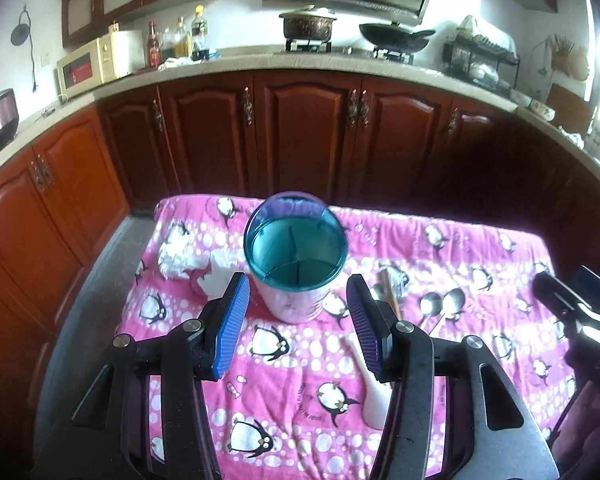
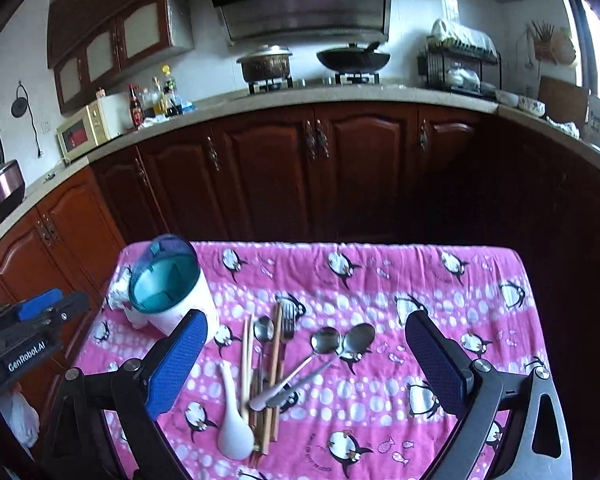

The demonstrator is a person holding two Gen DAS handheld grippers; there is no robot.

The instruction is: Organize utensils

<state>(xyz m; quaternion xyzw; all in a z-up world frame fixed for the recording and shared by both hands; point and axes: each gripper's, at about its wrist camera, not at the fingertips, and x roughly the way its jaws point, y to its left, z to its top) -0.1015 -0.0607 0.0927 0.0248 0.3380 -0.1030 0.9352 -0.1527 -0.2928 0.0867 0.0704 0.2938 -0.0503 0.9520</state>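
A white utensil holder with a teal divided top (image 1: 296, 248) stands on the pink penguin cloth; it also shows in the right wrist view (image 2: 168, 284) at the left. My left gripper (image 1: 296, 304) is open, its blue pads either side of the holder's near base, not touching it. My right gripper (image 2: 306, 344) is open and empty above a pile of utensils: two metal spoons (image 2: 342, 342), a small spoon (image 2: 263, 330), a fork (image 2: 288, 316), chopsticks (image 2: 274, 364) and a white ceramic spoon (image 2: 232, 424). The two spoons also show in the left wrist view (image 1: 444, 302).
The cloth-covered table (image 2: 440, 280) ends at a far edge before dark wooden cabinets (image 2: 316, 176). Crumpled white tissue (image 1: 176, 256) lies left of the holder. My right gripper's body shows at the right edge of the left wrist view (image 1: 576, 308).
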